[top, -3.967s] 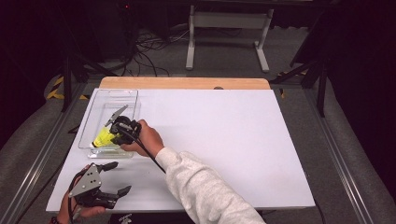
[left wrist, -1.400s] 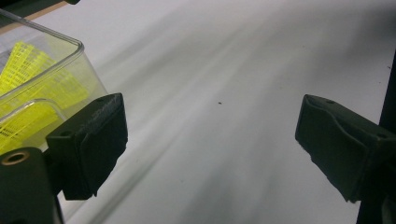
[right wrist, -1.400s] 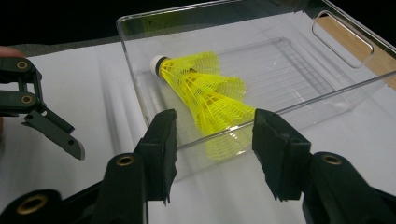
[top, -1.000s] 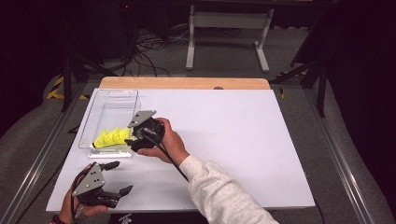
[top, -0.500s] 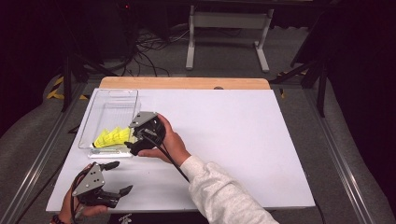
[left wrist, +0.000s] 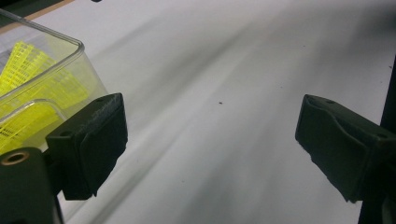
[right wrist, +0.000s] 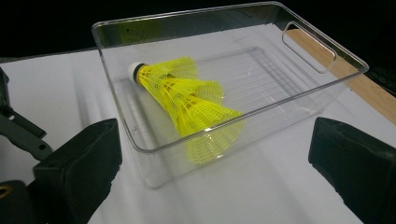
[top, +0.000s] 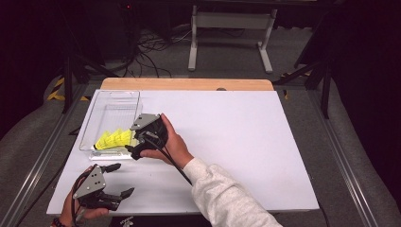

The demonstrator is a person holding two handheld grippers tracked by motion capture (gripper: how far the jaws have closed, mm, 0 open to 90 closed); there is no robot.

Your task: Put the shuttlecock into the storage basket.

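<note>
Yellow shuttlecocks (top: 113,139) (right wrist: 187,100) lie stacked in the near end of a clear plastic bin (top: 97,120) (right wrist: 327,84) at the table's left. My right gripper (top: 135,146) (right wrist: 215,172) hovers just outside the bin's near right corner, open, nothing between its jaws. My left gripper (top: 118,182) (left wrist: 210,154) rests low at the front left of the table, open and empty, with the bin's corner (left wrist: 51,70) and the yellow mesh (left wrist: 28,93) at its left.
A white sheet (top: 236,137) covers the table, with a wooden strip (top: 189,84) along its far edge. Behind the table stand a metal frame (top: 227,28) and cables (top: 151,45) on the floor. Grey rails run along both sides.
Four seconds ago my right gripper reached inside the bin at the shuttlecocks. It has since pulled back out to the right and now sits open outside the bin. The left gripper stayed put.
</note>
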